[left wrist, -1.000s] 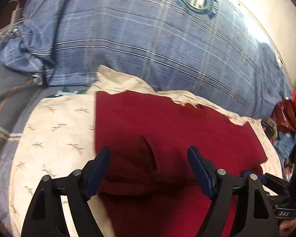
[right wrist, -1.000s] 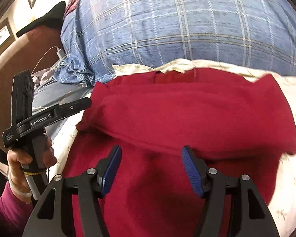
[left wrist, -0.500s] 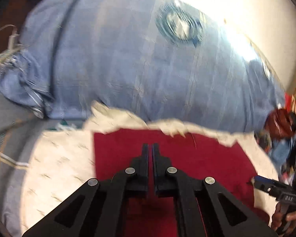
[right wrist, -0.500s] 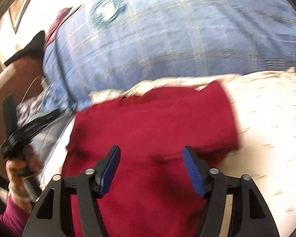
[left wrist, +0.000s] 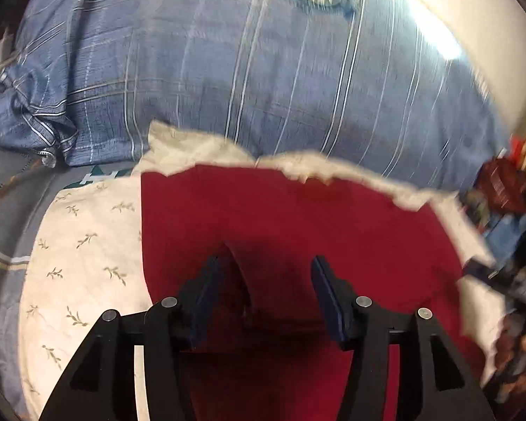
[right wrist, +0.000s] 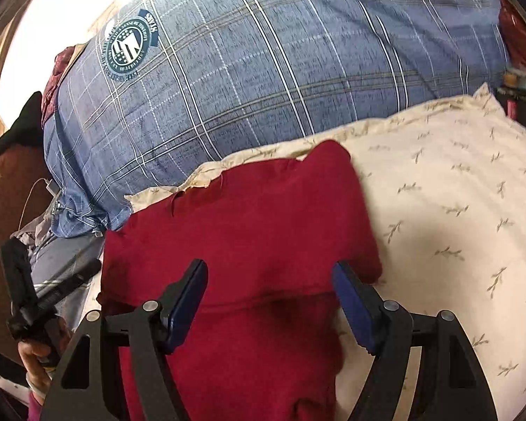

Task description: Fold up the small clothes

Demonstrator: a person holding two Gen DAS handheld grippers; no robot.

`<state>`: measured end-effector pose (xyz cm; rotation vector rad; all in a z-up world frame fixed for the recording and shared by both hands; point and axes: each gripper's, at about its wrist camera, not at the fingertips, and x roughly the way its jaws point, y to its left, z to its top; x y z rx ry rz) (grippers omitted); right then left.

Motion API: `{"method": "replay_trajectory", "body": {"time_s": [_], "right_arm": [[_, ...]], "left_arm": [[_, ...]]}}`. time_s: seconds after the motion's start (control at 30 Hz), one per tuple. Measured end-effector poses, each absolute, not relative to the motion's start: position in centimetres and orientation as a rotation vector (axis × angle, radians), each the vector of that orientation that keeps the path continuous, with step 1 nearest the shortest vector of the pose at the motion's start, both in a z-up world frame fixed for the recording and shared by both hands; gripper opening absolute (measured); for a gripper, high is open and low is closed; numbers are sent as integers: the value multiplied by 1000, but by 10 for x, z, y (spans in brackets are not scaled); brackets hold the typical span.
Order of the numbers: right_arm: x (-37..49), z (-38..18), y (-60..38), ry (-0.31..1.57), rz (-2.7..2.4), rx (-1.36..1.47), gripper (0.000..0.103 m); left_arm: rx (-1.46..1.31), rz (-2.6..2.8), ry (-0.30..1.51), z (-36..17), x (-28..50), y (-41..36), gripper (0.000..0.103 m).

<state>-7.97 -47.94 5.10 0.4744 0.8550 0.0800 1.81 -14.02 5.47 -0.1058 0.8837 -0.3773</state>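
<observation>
A dark red garment is laid out on a cream pillow printed with little sprigs, its far edge just short of the big blue plaid pillow with the round crest. Seen from the right wrist view, the top part is doubled over so a thick fold runs across the middle, and the right side stops well short of the cream pillow's edge.

The left gripper is hovering low over the red cloth — its jaws have just been opening again, and a raised ridge of fabric is seen standing between the blue pads without being pinched. The right gripper is spread wide over the folded edge, nothing clamped — only cloth lying under it. The left hand is visible at the lower left, wrapped around its handle.
</observation>
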Motion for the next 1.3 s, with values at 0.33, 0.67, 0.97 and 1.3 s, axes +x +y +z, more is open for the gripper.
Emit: {"method": "replay_trajectory", "body": {"time_s": [0.33,0.67,0.97,1.3], "right_arm": [[-79,60,-497,816,40,472,76],[-18,40,-500,913,-24,414,76],[15,33,-480,940,3,204,17],[-24,52,-503,883,-70,288,30]], "left_arm": [[-208,-376,747,79,20,-130,9],[-168,-317,833,59,22,-127,9],[-107,-222,873,46,29,-130,17],[-84,-184,875,37,21,-138,55]]}}
